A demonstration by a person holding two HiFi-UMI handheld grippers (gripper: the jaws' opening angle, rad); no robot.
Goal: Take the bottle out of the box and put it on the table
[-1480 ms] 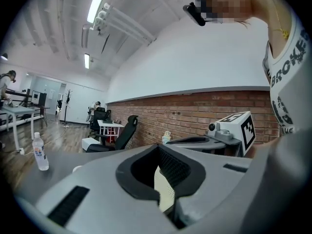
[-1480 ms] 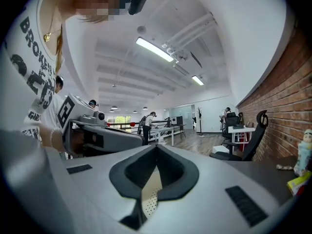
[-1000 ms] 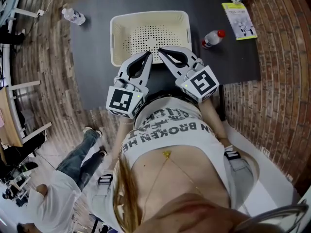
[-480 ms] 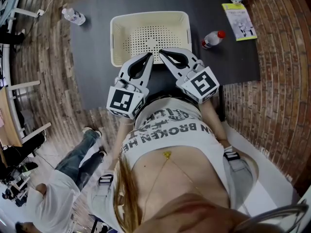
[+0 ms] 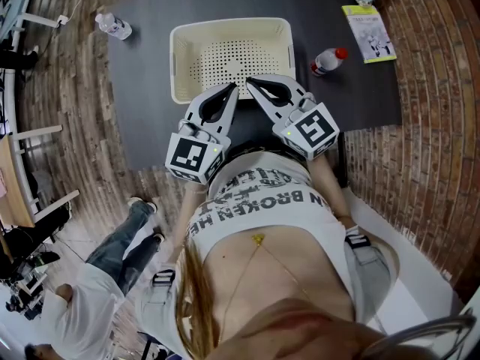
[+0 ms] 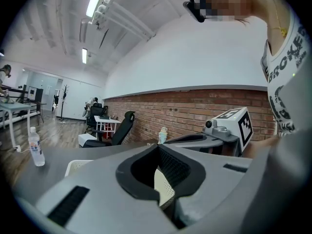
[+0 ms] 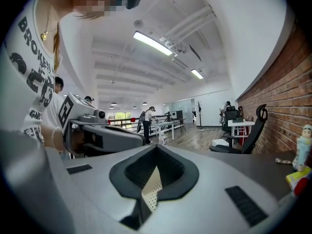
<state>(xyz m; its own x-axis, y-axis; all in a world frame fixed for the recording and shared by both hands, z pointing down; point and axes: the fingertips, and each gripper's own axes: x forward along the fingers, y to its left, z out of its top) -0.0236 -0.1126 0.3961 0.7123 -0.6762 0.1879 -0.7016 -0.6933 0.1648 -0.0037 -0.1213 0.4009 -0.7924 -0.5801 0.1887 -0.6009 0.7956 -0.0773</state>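
Clear bottle (image 6: 35, 147) on table (image 6: 73, 154): left gripper view, not right.

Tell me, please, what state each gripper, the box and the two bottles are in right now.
Left gripper: shut, empty.
Right gripper: shut, empty.
Box: upright on the table, empty.
Red-capped bottle: on its side on the table, outside the box, capped.
Clear bottle: standing upright near the table's corner.

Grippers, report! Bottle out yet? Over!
Left gripper, right gripper shut, empty, near the basket. It's empty; red-capped bottle lying on table beside it. Nothing in the way.
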